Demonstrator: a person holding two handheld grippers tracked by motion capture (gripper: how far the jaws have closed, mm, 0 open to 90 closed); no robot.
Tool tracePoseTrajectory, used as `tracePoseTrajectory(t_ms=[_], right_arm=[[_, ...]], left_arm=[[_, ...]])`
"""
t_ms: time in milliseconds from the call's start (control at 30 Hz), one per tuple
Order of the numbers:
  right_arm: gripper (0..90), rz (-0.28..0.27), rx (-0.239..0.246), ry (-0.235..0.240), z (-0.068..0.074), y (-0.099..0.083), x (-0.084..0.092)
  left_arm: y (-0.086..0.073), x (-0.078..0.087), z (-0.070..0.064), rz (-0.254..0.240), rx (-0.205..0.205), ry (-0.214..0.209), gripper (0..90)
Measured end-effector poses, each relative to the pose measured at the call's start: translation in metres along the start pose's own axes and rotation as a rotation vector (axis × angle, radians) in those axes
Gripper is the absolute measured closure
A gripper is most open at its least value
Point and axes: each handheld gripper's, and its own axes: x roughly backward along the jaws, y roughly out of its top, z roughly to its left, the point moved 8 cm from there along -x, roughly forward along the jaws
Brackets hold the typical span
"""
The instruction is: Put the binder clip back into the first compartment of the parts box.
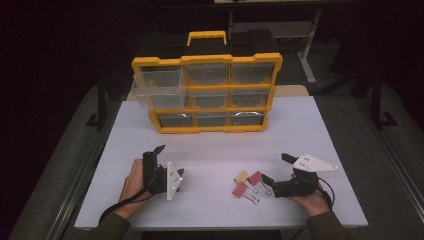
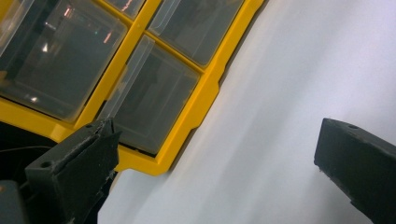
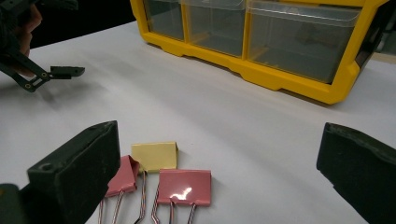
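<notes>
The cabinet (image 1: 207, 92) stands at the far middle of the table (image 1: 300, 125), yellow-framed with a yellow handle on top and clear drawers in three rows of three; its top-left drawer (image 1: 159, 87) is pulled out towards the person, the others are pushed in.

The clips (image 1: 248, 185) lie on the table well in front of the cabinet and to the right of its middle, three binder clips close together; in the right gripper view the yellow clip (image 3: 155, 156) lies nearest the cabinet, one pink clip (image 3: 184, 187) just in front of it, the other pink clip (image 3: 122, 176) touching its left corner and partly hidden behind a jaw.

The right gripper (image 1: 277, 172) rests in the right hand (image 1: 314, 200), just right of the clips and well clear of the cabinet; its jaws stand wide apart and hold nothing, with the clips between and ahead of them.

The left gripper (image 1: 169, 160) sits in the left hand (image 1: 134, 182), in front of the cabinet's left end and well apart from the clips; its jaws are also spread wide and empty, and its own view looks at the cabinet's lower corner (image 2: 163, 163).
</notes>
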Motion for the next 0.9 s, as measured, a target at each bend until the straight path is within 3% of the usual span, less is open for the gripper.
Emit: tracePoseTrajectory(t_ms=[167, 300, 900], right_arm=[[0.0, -0.001, -0.001, 0.001, 0.000, 0.000, 0.000], [0.0, 0.000, -0.001, 0.001, 0.000, 0.000, 0.000], [0.0, 0.001, 0.000, 0.000, 0.000, 0.000, 0.000]], left_arm=[[0.001, 0.000, -0.001, -0.006, 0.017, -0.008, 0.0], [0.000, 0.000, -0.001, -0.004, 0.053, -0.020, 0.0], [-0.001, -0.003, 0.008, -0.026, 0.316, -0.084, 0.0]])
